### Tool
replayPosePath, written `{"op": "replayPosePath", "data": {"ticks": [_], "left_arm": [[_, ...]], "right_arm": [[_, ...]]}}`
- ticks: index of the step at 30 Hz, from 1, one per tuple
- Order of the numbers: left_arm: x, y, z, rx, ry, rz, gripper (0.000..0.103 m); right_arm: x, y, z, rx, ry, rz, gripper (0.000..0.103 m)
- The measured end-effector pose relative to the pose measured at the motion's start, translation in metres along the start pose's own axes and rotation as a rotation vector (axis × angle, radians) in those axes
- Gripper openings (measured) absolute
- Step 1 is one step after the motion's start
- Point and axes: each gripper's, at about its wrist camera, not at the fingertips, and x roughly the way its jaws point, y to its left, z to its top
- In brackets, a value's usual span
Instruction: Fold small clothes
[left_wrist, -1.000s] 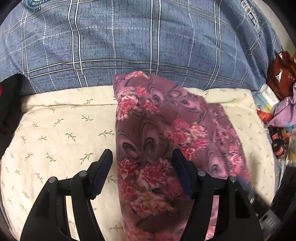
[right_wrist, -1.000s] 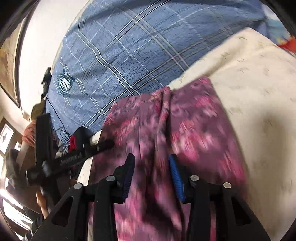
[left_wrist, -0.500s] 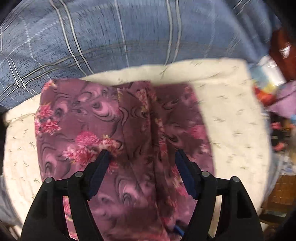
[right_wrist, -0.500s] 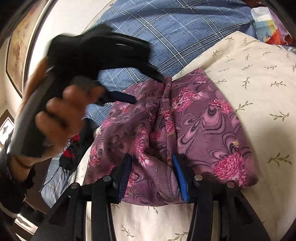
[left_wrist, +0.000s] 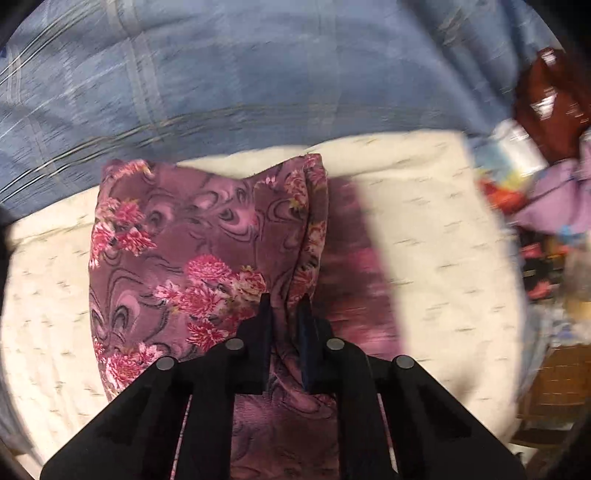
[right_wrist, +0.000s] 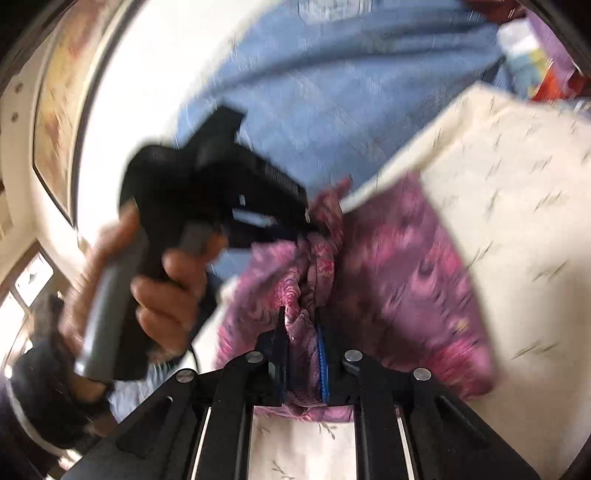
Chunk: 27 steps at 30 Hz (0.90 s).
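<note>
Pinching now: both grippers, wide open 0.5 s ago, w/ left gripper & right gripper clamped on the floral garment — fold lift looks ready.

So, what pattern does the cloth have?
Purple cloth with pink flowers and dark swirls, clearest in the left wrist view.

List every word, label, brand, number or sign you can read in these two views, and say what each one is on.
None can be read.
Blue plaid bedding: only blurred stripes, no legible mark.
Packaging at the pillow's edge: blurred print, unreadable.
Left claw's black body: pale marks on its side, too smeared to read.
Framed picture on the wall: no text made out.
Floral garment: pattern only.
</note>
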Motion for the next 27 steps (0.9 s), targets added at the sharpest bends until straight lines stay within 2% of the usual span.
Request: {"op": "replayPosePath", "data": {"ticks": [2, 4, 6, 7, 10, 11, 13, 14, 15, 16, 17, 18, 20, 22, 24, 25, 26, 27], "left_arm": [[0.001, -0.024, 0.002, 0.054, -0.024, -0.02, 0.01], [0.02, -0.036, 0.0, 0.079, -0.01, -0.002, 0.011], [0.047, -0.028, -0.001, 0.032, 0.032, -0.007, 0.013], [0.049, -0.024, -0.003, 0.01, 0.016, -0.028, 0.015], [0.032, -0.007, -0.006, -0.039, -0.024, -0.115, 0.017], [0.017, 0.005, -0.009, -0.053, -0.042, -0.15, 0.022], [-0.009, 0.029, -0.015, -0.072, -0.12, -0.162, 0.038], [-0.024, 0.049, -0.021, -0.085, -0.173, -0.143, 0.06], [-0.031, 0.062, -0.025, -0.098, -0.212, -0.117, 0.075], [-0.037, 0.078, -0.029, -0.109, -0.243, -0.075, 0.076], [-0.036, 0.095, -0.031, -0.115, -0.245, -0.028, 0.076], [-0.032, 0.11, -0.032, -0.123, -0.227, -0.01, 0.076], [-0.022, 0.129, -0.036, -0.159, -0.18, -0.006, 0.076], [-0.01, 0.145, -0.04, -0.203, -0.146, -0.052, 0.076], [0.009, 0.151, -0.038, -0.254, -0.108, -0.095, 0.076], [0.015, 0.154, -0.037, -0.276, -0.095, -0.115, 0.076], [0.022, 0.157, -0.034, -0.301, -0.087, -0.159, 0.076], [0.021, 0.155, -0.031, -0.304, -0.089, -0.179, 0.07]], "right_arm": [[-0.018, -0.011, 0.005, 0.046, -0.061, -0.019, 0.012], [-0.021, -0.032, 0.005, 0.107, -0.059, -0.073, 0.012], [-0.015, -0.053, 0.003, 0.173, -0.019, -0.121, 0.012], [-0.01, -0.064, 0.001, 0.22, 0.016, -0.126, 0.012], [-0.009, -0.066, 0.004, 0.224, 0.024, -0.126, 0.02], [-0.011, -0.065, 0.006, 0.218, 0.015, -0.138, 0.025], [-0.022, -0.058, 0.013, 0.198, -0.044, -0.177, 0.027], [-0.029, -0.054, 0.017, 0.183, -0.086, -0.186, 0.028], [-0.036, -0.049, 0.023, 0.173, -0.124, -0.185, 0.031], [-0.037, -0.046, 0.033, 0.163, -0.14, -0.172, 0.034], [-0.031, -0.044, 0.041, 0.151, -0.134, -0.159, 0.045], [-0.018, -0.043, 0.057, 0.12, -0.099, -0.143, 0.053], [0.009, -0.046, 0.081, 0.096, -0.023, -0.147, 0.054], [0.047, -0.059, 0.102, 0.145, 0.061, -0.136, 0.054], [0.081, -0.071, 0.112, 0.205, 0.117, -0.164, 0.054], [0.099, -0.074, 0.115, 0.218, 0.171, -0.179, 0.053], [0.106, -0.074, 0.115, 0.215, 0.2, -0.19, 0.047], [0.116, -0.069, 0.115, 0.189, 0.229, -0.171, 0.03]]}}
